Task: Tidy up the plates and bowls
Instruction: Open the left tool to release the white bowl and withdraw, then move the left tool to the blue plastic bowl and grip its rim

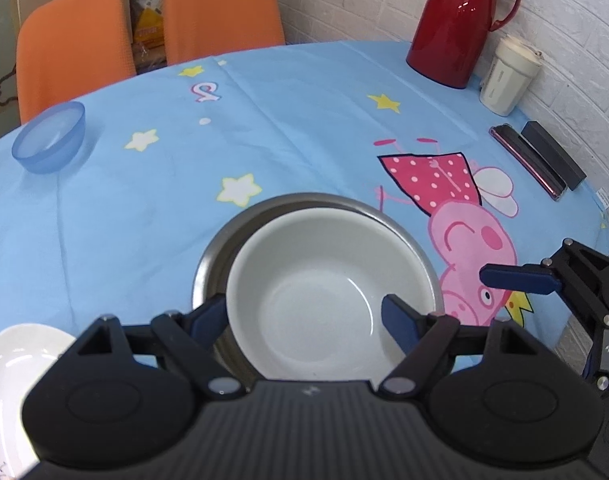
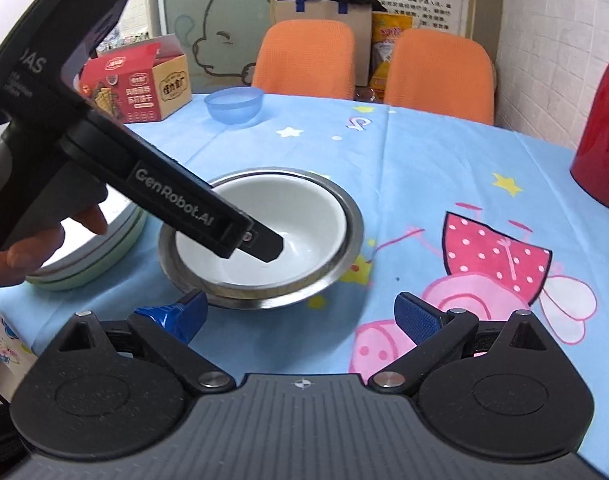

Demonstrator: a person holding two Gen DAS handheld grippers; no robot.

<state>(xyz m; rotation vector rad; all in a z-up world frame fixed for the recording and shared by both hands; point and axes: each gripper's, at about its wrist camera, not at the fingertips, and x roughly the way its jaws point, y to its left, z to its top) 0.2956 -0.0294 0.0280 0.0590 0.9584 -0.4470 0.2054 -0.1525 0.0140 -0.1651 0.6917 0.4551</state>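
A white bowl (image 1: 316, 292) sits nested in a steel bowl (image 1: 304, 201) on the blue cartoon tablecloth. My left gripper (image 1: 304, 320) is open over the white bowl's near side, one finger (image 1: 208, 316) outside its wall and the other inside, neither pad pressing. The right wrist view shows that finger (image 2: 268, 246) dipping into the white bowl (image 2: 304, 216). My right gripper (image 2: 300, 316) stands open and empty just in front of the steel bowl (image 2: 344, 208). A translucent blue bowl (image 1: 50, 138) (image 2: 234, 106) stands at the table's far side. A white plate (image 1: 8, 368) lies at near left.
A stack of pale green plates (image 2: 84, 268) sits left of the steel bowl, under the person's hand. A red thermos (image 1: 460, 20), a white cup (image 1: 508, 76) and a black box (image 1: 552, 160) line the wall side. Two orange chairs (image 2: 304, 56) and a snack carton (image 2: 140, 84) stand beyond.
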